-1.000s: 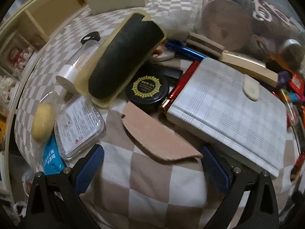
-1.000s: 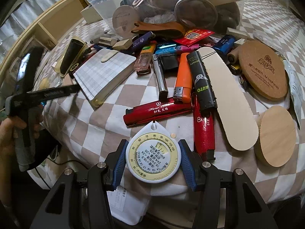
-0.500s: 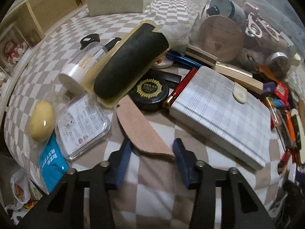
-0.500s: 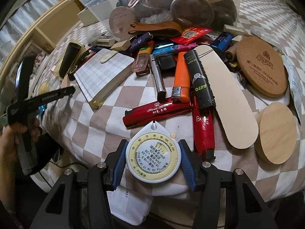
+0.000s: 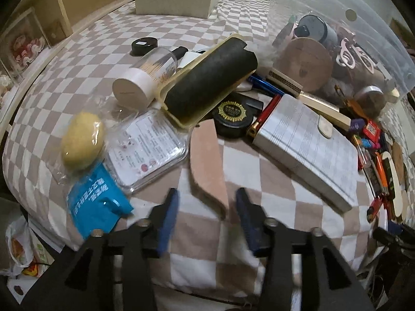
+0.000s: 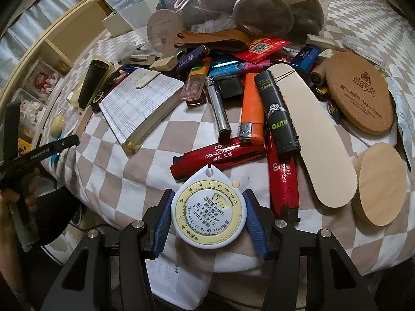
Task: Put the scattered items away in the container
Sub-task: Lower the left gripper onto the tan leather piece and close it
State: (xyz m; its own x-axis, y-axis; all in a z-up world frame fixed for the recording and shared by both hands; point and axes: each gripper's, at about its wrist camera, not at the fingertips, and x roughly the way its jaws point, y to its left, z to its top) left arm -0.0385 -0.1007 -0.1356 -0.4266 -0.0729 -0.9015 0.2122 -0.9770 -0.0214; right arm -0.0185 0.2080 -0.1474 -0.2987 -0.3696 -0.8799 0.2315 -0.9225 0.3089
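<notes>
A tan leather strip point(image 5: 207, 160) lies on the checked cloth, its near end between the blue pads of my left gripper point(image 5: 207, 207). The jaws are opening and there is a gap on both sides of the strip. My right gripper point(image 6: 208, 220) is shut on a round white measuring-tape disc point(image 6: 207, 204) and holds it just above the cloth. The clear plastic container point(image 5: 363, 26), part filled with items, stands at the back; in the right wrist view the container point(image 6: 124, 5) sits behind the pile.
Around the strip are a grey notebook point(image 5: 306, 145), a black roll in a yellow tray point(image 5: 207, 88), a clear bottle point(image 5: 145, 77), a yellow ball point(image 5: 81, 140) and a blue packet point(image 5: 96, 197). Several lighters point(image 6: 249, 108), cork coasters point(image 6: 360, 93) and a beige sole point(image 6: 316, 140) lie ahead of the right gripper. A hand point(image 6: 10, 202) is at far left.
The left gripper's jaws narrowed from wide apart to around the leather strip, then widened a little, and the gripper shifted. The strip now lies lengthwise between them. The right gripper stayed put.
</notes>
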